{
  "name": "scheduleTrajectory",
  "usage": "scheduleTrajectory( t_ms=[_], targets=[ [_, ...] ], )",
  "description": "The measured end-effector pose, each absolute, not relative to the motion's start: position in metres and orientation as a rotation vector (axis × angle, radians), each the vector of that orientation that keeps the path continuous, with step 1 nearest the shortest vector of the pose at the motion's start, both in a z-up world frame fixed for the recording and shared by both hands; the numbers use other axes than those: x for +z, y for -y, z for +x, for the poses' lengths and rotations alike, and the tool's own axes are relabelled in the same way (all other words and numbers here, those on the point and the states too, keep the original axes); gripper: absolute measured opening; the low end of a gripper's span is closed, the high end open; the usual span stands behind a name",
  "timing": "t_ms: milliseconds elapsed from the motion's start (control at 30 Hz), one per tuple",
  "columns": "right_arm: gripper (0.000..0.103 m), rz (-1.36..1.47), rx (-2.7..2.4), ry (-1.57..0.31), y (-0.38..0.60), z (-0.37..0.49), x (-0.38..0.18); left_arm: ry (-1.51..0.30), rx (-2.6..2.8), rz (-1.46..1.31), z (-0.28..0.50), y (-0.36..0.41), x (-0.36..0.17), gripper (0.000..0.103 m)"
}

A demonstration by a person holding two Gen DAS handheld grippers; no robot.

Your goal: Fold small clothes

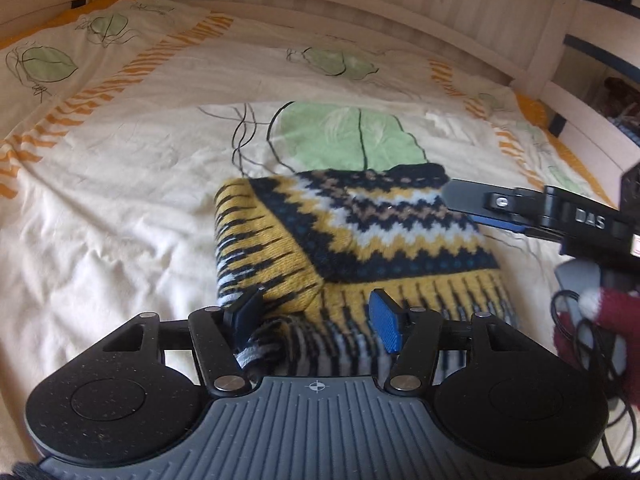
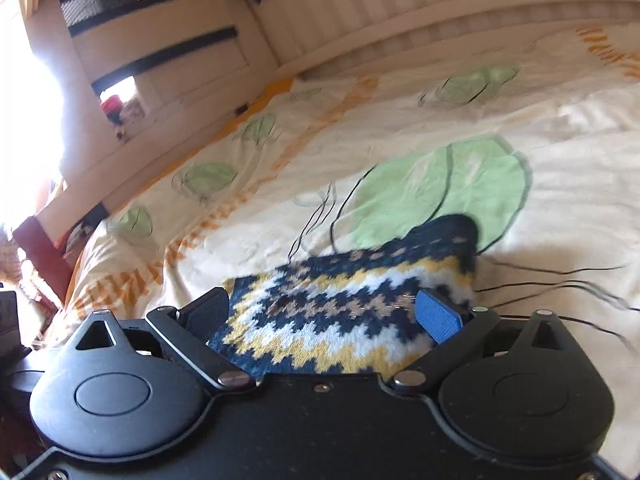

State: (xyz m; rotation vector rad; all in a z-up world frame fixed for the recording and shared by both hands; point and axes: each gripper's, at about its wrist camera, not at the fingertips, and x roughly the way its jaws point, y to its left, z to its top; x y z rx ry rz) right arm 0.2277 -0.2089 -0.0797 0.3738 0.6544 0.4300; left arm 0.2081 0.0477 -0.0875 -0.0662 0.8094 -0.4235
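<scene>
Lay folded mid-bed: knit sweater (image 1: pixel 352 236), on cream duvet (image 1: pixel 100 200), hem fringe nearest left gripper (image 1: pixel 316 320). Stood spread, pinching nothing: left gripper astride the near hem, right gripper (image 2: pixel 328 316) wide over the far corner. Advised: lift both clear without snagging fringe, press the fold flat; ample bare duvet leftward, bed rail (image 1: pixel 360 4) well behind.

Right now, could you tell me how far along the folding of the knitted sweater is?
Mostly done: the sweater lies on the bedspread as a compact folded bundle. Both jaws stand open over it: left hand-held gripper at its near edge, right hand-held gripper gripping nothing. Left: perhaps tidying the loose striped edge.
</scene>
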Motion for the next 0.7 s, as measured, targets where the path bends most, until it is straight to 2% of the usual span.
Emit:
scheduleTrajectory(
  t_ms=[100, 167, 467, 700],
  targets=[
    [0.102, 0.384, 0.424, -0.742, 0.205, 0.248, -0.103, -0.844, -0.396, -0.057, 0.214, -0.052, -0.095, 0.06],
    [0.102, 0.375, 0.426, -0.736, 0.203, 0.248, -0.102, -0.87, -0.392, -0.084, 0.217, -0.057, -0.1, 0.066],
    [0.103, 0.44, 0.397, -0.652, 0.231, 0.206, -0.073, -0.898, -0.416, -0.228, 0.208, -0.081, -0.093, 0.067],
    [0.103, 0.556, 0.356, -0.709, 0.258, 0.179, -0.089, -0.977, -0.456, -0.304, 0.192, -0.09, -0.097, 0.071]
  ],
)
